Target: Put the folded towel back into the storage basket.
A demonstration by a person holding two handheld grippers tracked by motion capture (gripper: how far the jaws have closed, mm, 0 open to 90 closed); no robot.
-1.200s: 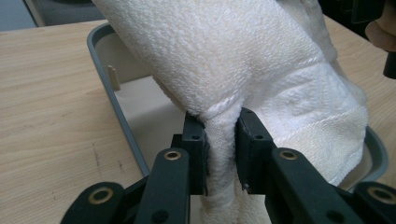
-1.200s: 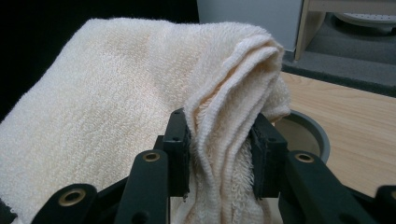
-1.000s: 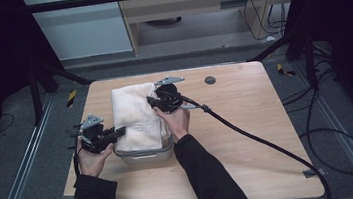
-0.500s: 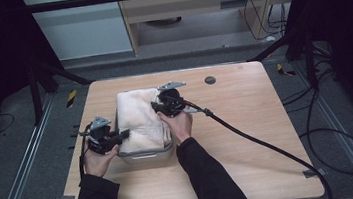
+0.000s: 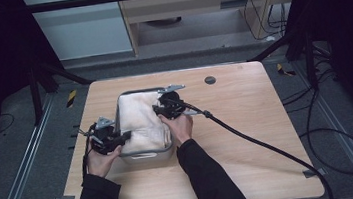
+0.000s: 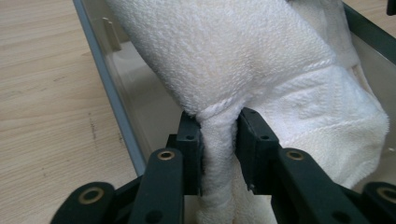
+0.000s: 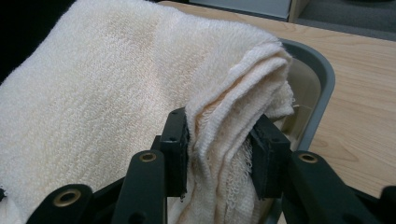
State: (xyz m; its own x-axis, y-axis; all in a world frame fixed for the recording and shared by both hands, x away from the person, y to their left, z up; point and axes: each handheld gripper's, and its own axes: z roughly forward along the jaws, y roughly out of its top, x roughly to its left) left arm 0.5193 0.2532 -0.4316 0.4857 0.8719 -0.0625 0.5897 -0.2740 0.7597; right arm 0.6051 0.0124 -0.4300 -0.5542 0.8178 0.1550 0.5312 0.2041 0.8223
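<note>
A folded white towel (image 5: 139, 120) lies over a grey rectangular tub (image 5: 147, 156) in the middle of the table. My left gripper (image 5: 124, 135) is at the towel's left edge, shut on a pinched fold of the towel (image 6: 217, 135) just inside the tub's wall (image 6: 112, 93). My right gripper (image 5: 158, 109) is at the towel's right side, shut on a bunched, layered edge of the towel (image 7: 224, 140) above the tub's rim (image 7: 322, 79).
The tub stands on a wooden table (image 5: 247, 121). A small dark disc (image 5: 209, 80) lies near the far edge. A thick black cable (image 5: 260, 145) runs from the right gripper across the table to its right front corner.
Both grippers have carried the towel toward the near side and lowered it over the tub. The left gripper has moved in closer to the tub.
</note>
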